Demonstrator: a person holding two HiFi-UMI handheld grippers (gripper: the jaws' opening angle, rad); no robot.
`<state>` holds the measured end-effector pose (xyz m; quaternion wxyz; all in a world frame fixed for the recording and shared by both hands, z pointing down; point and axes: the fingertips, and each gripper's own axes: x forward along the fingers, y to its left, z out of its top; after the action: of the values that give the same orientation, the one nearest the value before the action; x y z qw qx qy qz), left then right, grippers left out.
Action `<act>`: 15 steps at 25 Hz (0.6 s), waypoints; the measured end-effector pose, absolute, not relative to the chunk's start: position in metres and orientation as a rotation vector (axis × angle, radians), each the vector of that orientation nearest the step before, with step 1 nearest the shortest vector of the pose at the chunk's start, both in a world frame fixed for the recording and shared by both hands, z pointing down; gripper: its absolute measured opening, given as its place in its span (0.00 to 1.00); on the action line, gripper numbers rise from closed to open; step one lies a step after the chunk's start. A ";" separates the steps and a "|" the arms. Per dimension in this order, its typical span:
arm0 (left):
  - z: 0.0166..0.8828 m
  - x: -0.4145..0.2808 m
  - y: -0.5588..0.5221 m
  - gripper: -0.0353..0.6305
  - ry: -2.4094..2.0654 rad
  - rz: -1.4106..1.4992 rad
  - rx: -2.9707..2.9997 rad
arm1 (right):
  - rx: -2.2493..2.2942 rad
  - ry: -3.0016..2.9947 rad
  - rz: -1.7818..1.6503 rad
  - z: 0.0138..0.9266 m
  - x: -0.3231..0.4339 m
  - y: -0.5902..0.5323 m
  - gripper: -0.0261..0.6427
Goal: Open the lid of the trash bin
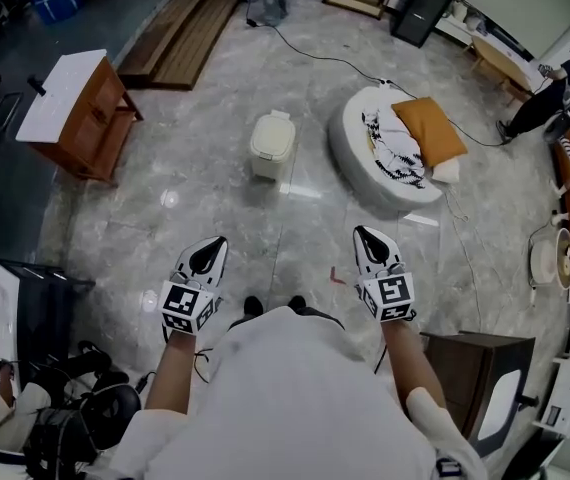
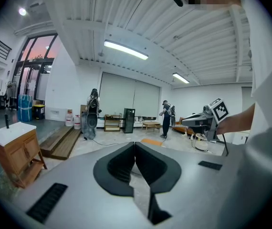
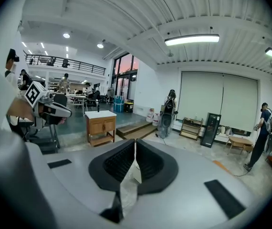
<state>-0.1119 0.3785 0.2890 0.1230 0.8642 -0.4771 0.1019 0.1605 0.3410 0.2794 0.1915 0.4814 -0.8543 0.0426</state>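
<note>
Bin (image 1: 272, 144) well ahead, between left tongs (image 1: 214, 242) and right tongs (image 1: 362, 232).

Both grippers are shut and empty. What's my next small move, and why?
Probably step toward the trash bin: its lid looks closed, and the left gripper and right gripper, both shut, are well short of it.

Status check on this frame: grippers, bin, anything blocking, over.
Shut and empty: left hand-held gripper, right hand-held gripper. Bin ahead on floor, lid down, out of contact. Nothing between grippers and bin.
</note>
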 end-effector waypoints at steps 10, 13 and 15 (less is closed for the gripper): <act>0.293 -0.141 0.374 0.08 -1.334 0.302 2.558 | 1.412 -2.374 0.127 0.282 0.137 0.345 0.09; 0.294 -0.149 0.372 0.08 -1.334 0.311 2.557 | 1.429 -2.372 0.136 0.281 0.137 0.343 0.09; 0.294 -0.152 0.370 0.08 -1.339 0.310 2.554 | 1.433 -2.368 0.136 0.282 0.137 0.342 0.09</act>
<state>-0.1523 0.3704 0.2945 0.1205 0.8742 -0.4582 0.1062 0.1373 0.3420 0.2818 0.1839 0.5083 -0.8399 0.0484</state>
